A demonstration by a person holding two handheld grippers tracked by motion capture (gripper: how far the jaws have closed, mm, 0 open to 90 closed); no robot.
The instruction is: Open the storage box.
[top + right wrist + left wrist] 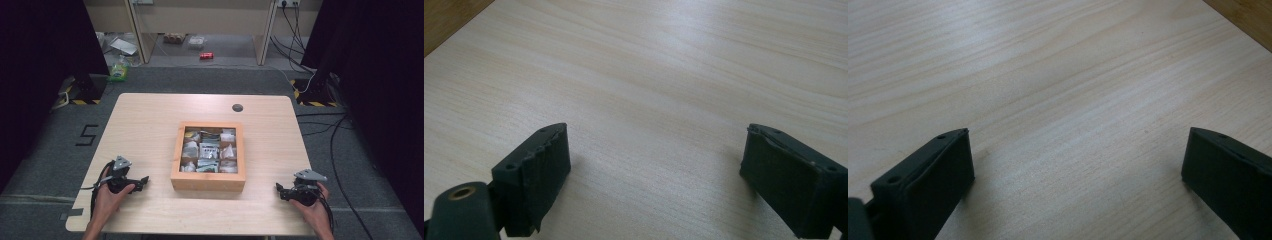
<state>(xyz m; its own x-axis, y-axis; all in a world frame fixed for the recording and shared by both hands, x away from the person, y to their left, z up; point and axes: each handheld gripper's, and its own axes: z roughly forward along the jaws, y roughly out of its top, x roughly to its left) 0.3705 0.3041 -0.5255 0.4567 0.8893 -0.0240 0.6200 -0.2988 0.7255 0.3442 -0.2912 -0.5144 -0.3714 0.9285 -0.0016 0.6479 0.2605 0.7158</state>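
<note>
A square wooden box (208,183) divided into compartments sits in the middle of the light wooden table (150,115); several small packets (209,150) lie in the compartments. My left gripper (143,181) rests on the table left of the box, held by a hand, and points toward it. Its jaws stand wide apart over bare wood (1078,165), and a corner of the box (1248,20) shows at the upper right. My right gripper (278,190) rests right of the box and points toward it, jaws wide apart with nothing between them (654,160). The box's edge (446,17) shows at the upper left.
A dark round cable hole (237,107) lies near the table's far edge. Beyond the table are a desk frame, cables, a red can (206,55) and clutter on the grey floor. Black stands with striped feet flank the table.
</note>
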